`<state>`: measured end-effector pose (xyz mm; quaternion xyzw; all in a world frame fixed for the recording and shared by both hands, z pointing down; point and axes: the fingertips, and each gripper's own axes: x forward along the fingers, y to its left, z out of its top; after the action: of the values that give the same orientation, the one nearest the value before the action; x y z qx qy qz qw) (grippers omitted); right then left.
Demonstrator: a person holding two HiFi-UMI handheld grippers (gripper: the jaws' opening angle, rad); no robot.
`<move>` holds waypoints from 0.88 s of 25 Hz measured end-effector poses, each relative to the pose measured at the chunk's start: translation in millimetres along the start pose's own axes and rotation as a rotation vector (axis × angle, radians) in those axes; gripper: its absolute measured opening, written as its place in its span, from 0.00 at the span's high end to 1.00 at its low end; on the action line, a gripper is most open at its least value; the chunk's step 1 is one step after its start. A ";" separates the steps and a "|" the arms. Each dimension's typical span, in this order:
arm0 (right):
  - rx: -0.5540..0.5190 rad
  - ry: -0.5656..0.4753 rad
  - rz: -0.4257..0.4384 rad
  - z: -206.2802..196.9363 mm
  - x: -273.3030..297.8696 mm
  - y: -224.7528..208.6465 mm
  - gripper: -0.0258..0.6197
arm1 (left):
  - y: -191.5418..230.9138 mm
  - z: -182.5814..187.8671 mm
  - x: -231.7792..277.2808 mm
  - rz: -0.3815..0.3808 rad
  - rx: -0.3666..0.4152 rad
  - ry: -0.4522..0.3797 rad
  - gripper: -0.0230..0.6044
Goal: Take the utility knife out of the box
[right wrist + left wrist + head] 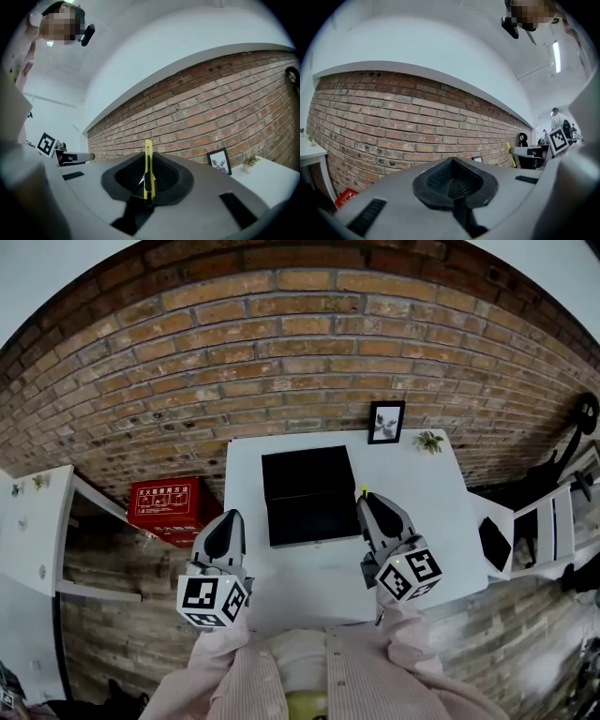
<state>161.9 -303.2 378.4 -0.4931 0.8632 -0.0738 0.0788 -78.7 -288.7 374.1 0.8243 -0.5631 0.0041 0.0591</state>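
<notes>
The knife was grasped by the right gripper, clear of the box; removal looked done. The left gripper was clenched empty.

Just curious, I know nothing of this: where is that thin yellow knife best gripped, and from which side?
Grip the knife by its flat faces near the black slider, coming from its back end. It is thin and flat, so a grip sits squarely there; the right tongs hold it so, tip poking ahead.
</notes>
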 end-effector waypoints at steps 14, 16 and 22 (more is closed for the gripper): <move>-0.015 -0.021 -0.050 8.1 -11.3 -8.9 0.88 | 13.1 7.8 -11.3 0.049 0.006 -0.021 0.98; -0.022 -0.018 -0.046 6.1 -11.0 -8.9 0.88 | 14.2 7.0 -11.1 0.050 0.008 -0.019 0.98; -0.026 -0.013 -0.052 4.2 -10.9 -9.6 0.88 | 13.8 4.3 -10.3 0.050 0.011 -0.010 0.98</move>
<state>176.3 -298.8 377.0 -0.5170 0.8504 -0.0613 0.0761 -95.5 -284.5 370.3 0.8103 -0.5837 0.0046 0.0518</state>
